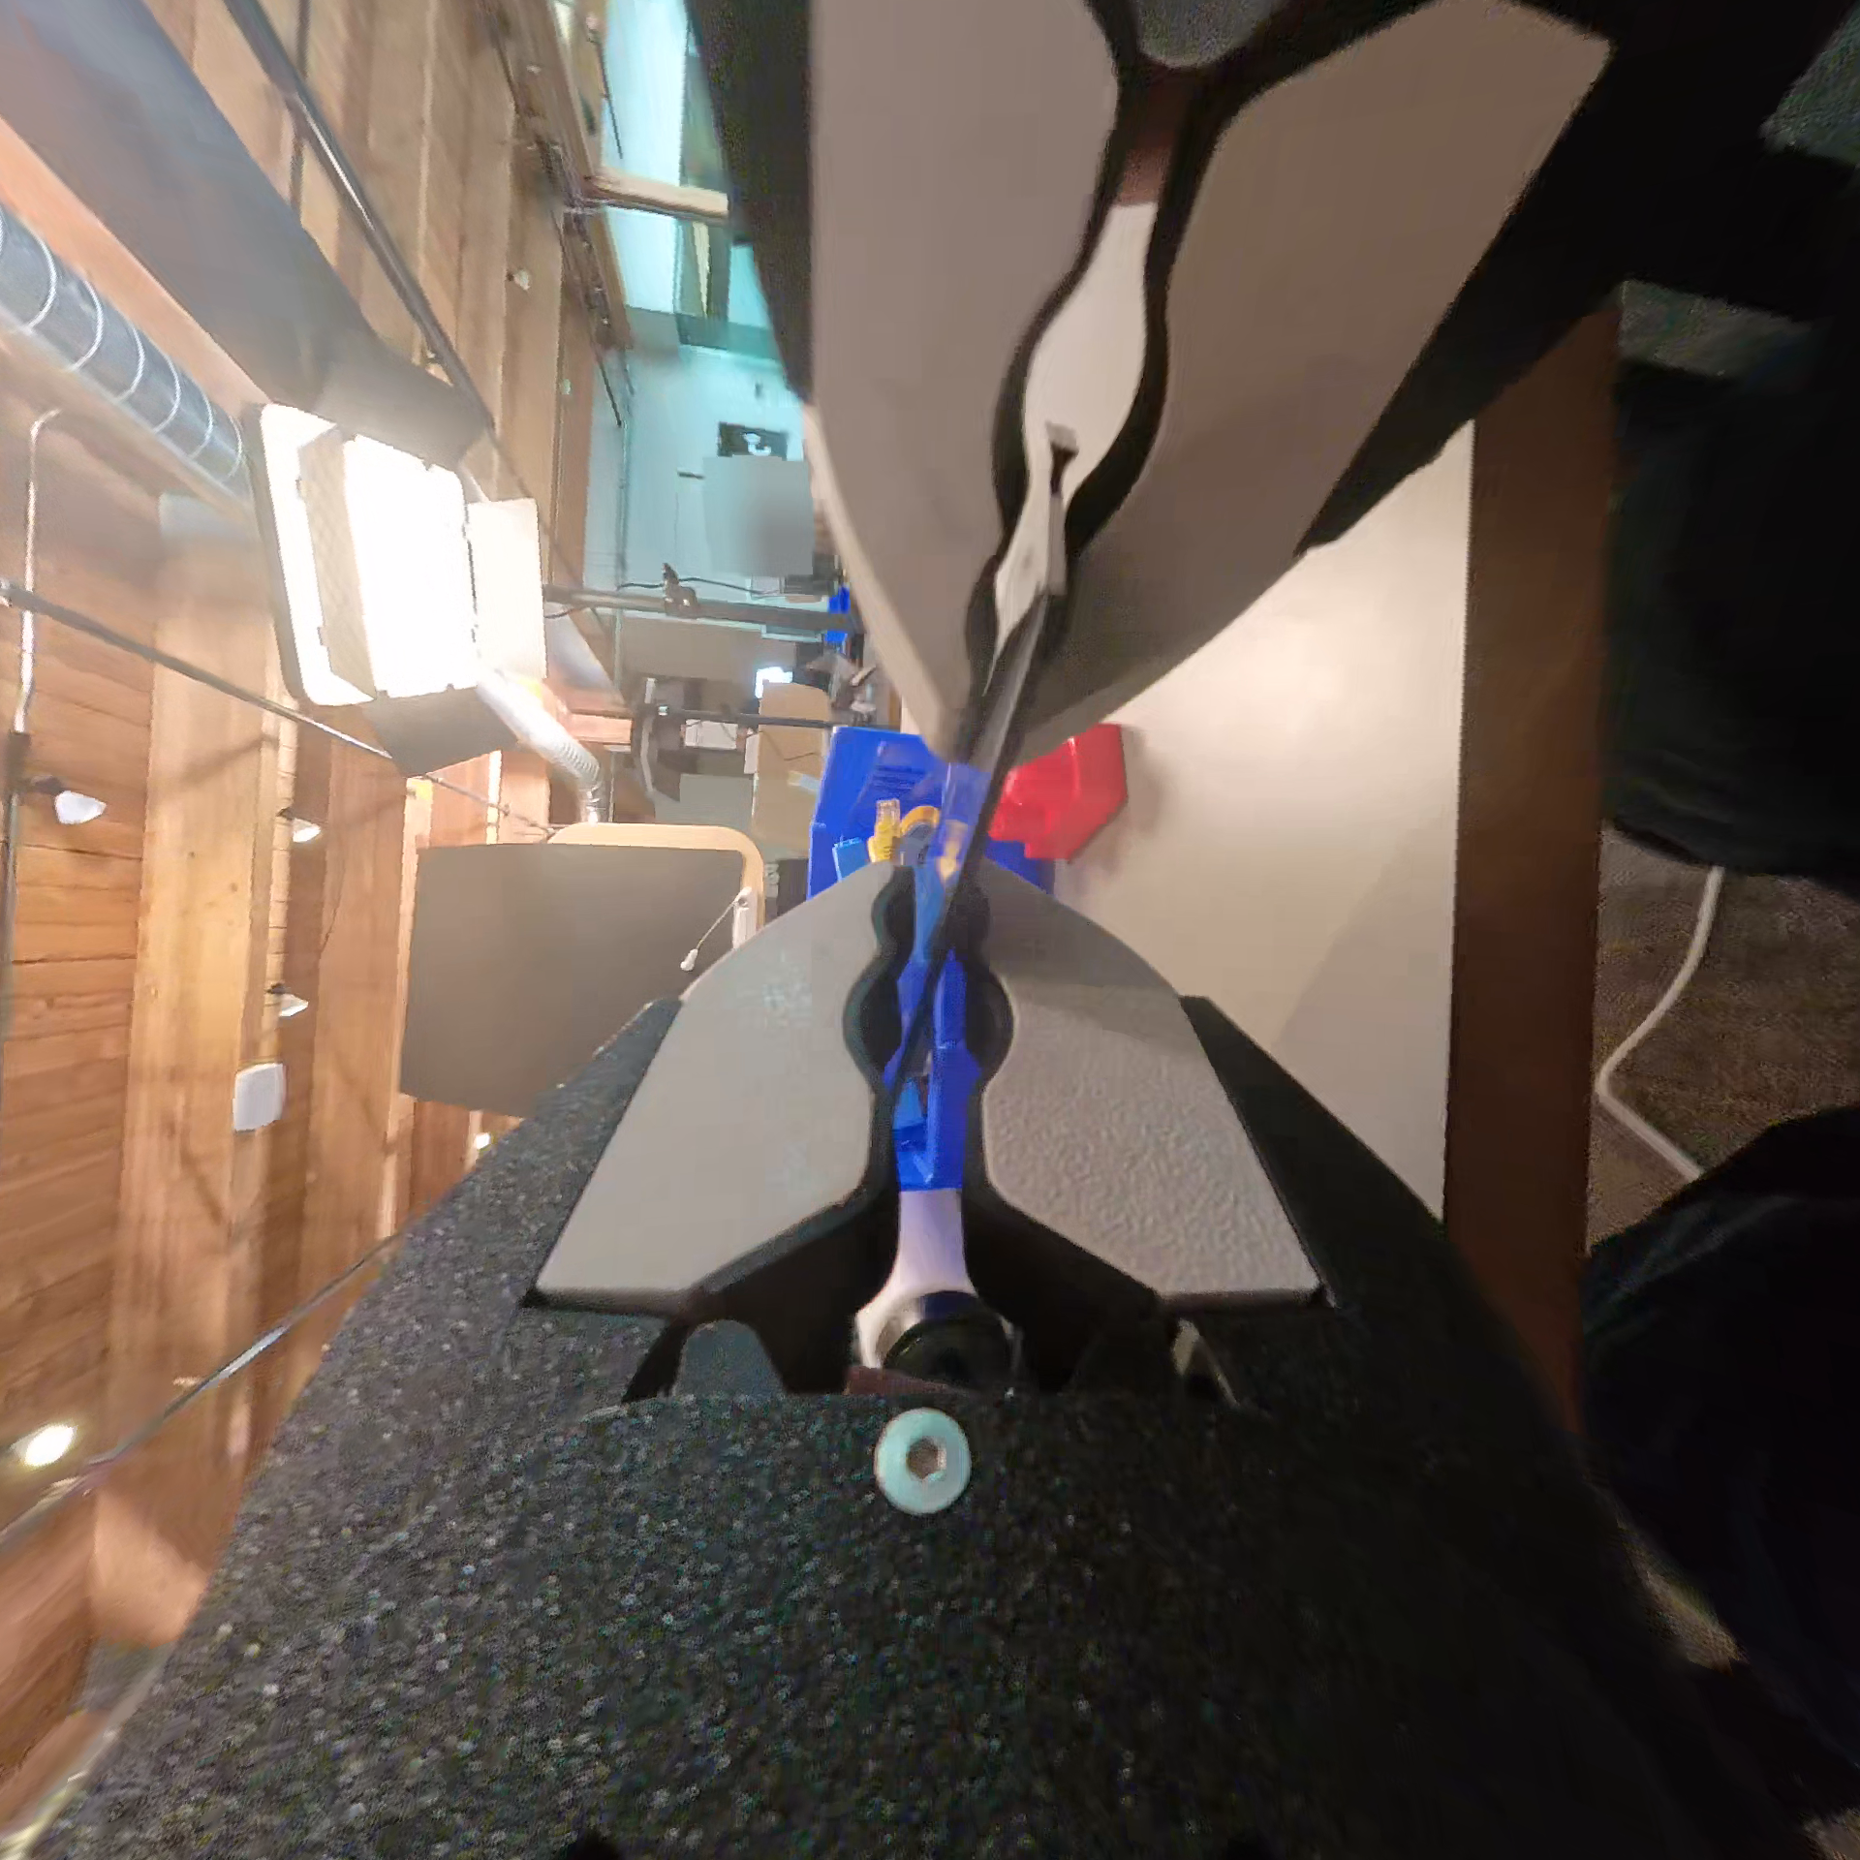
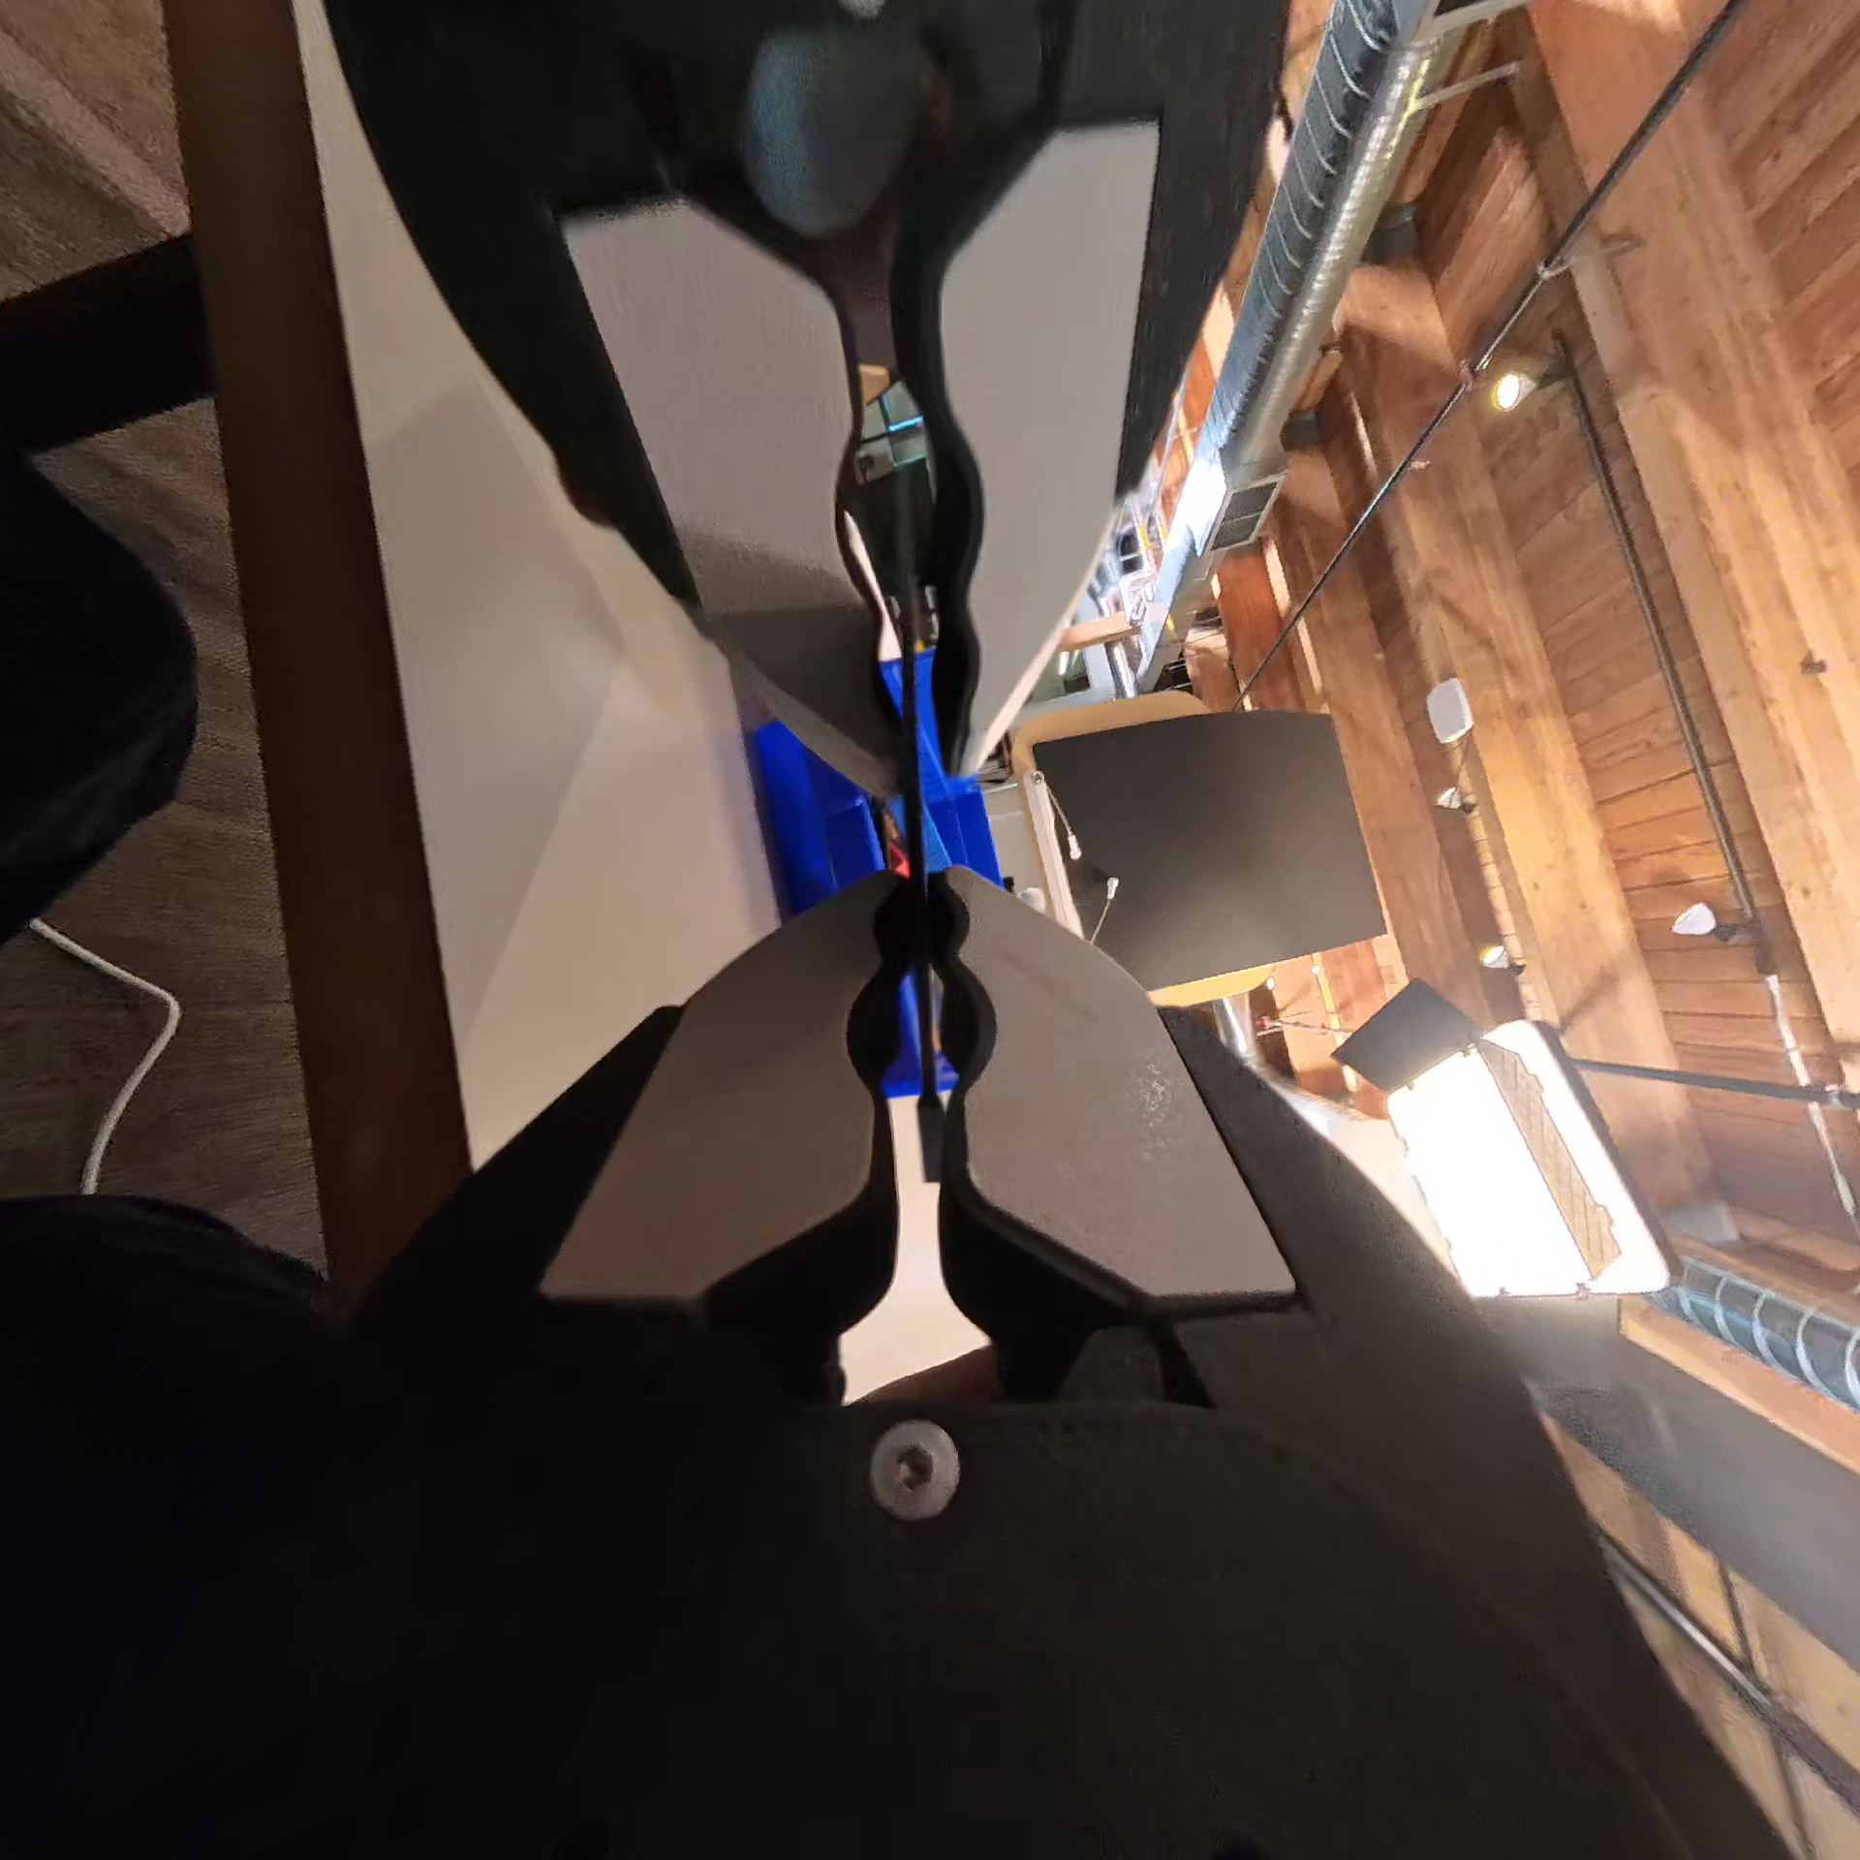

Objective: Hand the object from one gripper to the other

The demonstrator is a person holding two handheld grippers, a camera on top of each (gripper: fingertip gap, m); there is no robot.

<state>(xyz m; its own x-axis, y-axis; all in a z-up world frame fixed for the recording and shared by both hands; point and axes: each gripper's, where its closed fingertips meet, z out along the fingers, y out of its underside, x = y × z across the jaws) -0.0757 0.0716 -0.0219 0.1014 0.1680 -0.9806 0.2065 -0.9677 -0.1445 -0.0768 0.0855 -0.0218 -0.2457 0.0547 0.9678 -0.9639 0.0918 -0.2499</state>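
Both tongs (image 1: 931, 906) (image 2: 921, 896) pinching thin black cable (image 2: 914, 765); blue bin (image 2: 815, 815), red bin (image 1: 1067, 795) behind.

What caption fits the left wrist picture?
Left gripper and right gripper, both shut on a thin black strip.
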